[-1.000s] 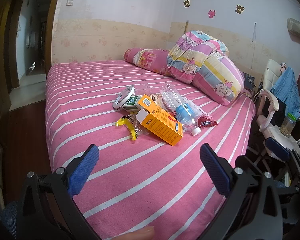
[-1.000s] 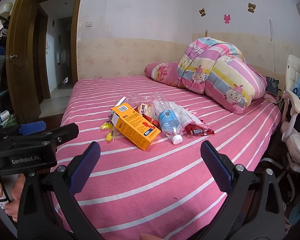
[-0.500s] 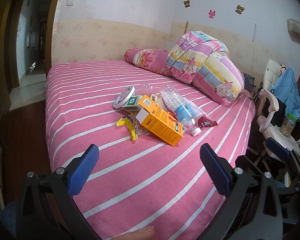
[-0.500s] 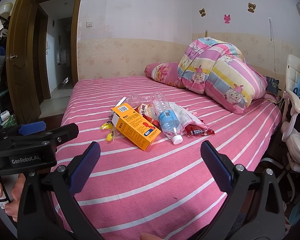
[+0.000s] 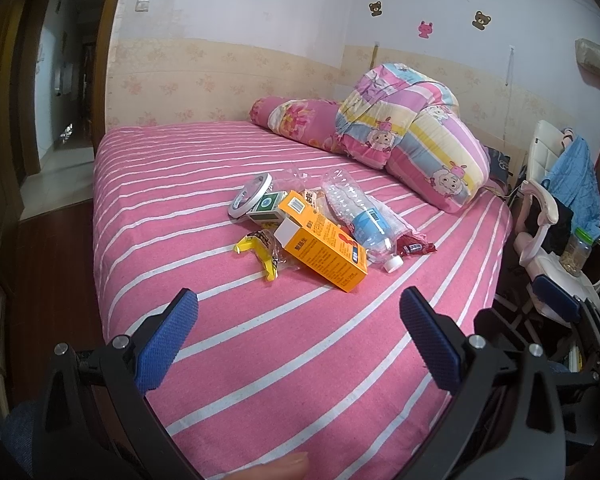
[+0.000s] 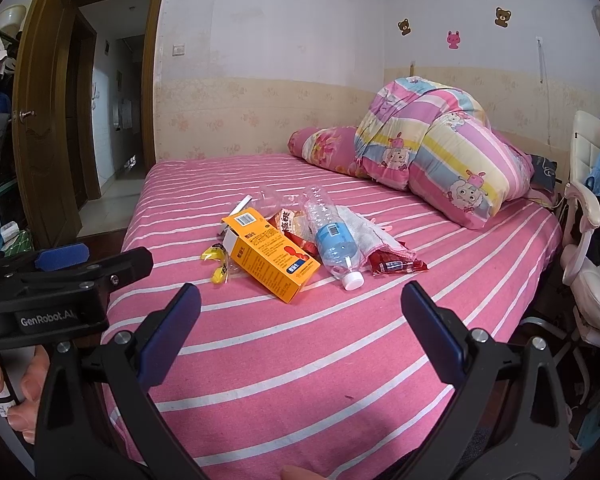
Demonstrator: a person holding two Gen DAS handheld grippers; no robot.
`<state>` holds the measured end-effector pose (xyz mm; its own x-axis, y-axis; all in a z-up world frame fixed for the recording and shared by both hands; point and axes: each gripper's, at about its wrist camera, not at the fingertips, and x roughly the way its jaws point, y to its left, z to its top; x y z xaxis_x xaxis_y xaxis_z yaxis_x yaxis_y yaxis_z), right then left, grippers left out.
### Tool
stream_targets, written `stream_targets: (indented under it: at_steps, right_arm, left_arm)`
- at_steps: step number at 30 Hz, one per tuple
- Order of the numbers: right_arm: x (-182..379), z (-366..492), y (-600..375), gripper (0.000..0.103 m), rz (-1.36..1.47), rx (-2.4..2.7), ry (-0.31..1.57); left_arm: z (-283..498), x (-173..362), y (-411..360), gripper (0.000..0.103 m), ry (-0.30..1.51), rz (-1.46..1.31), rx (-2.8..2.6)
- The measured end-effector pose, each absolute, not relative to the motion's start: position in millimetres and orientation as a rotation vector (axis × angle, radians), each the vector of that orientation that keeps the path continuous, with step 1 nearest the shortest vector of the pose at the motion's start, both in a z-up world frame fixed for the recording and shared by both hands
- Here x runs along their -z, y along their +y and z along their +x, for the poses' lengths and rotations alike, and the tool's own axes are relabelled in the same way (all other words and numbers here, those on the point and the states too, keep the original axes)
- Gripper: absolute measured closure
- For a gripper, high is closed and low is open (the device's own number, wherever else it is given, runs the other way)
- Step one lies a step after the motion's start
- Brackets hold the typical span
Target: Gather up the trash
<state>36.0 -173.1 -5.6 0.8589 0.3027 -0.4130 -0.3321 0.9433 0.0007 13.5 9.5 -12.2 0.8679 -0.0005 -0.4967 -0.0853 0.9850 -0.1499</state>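
Trash heaped mid-bed (image 5: 180, 200): orange carton (image 5: 324, 250) lying flat, crushed clear bottle (image 6: 332, 236) with blue label beside it, yellow wrapper (image 5: 260, 252), red wrapper (image 6: 396, 266). Left tongs (image 5: 298, 322) and right tongs (image 6: 300, 314) wide, empty, short of pile

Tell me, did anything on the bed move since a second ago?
No, nothing visibly changed. Both grippers, left and right, stay open and empty above the near edge of the bed. The orange box, bottle, yellow wrapper and tape roll lie in the same pile.
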Motion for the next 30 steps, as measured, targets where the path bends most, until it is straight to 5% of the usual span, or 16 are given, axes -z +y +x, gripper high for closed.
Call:
stream_targets:
  at_steps: [18, 30]
  right_arm:
    - [-5, 26, -199, 0.004, 0.036, -0.362, 0.390]
    - [14, 68, -182, 0.004, 0.000, -0.510, 0.508]
  left_arm:
    - [-2, 7, 6, 0.005, 0.594, -0.175, -0.014]
    - [46, 57, 29, 0.005, 0.703, -0.309, 0.100]
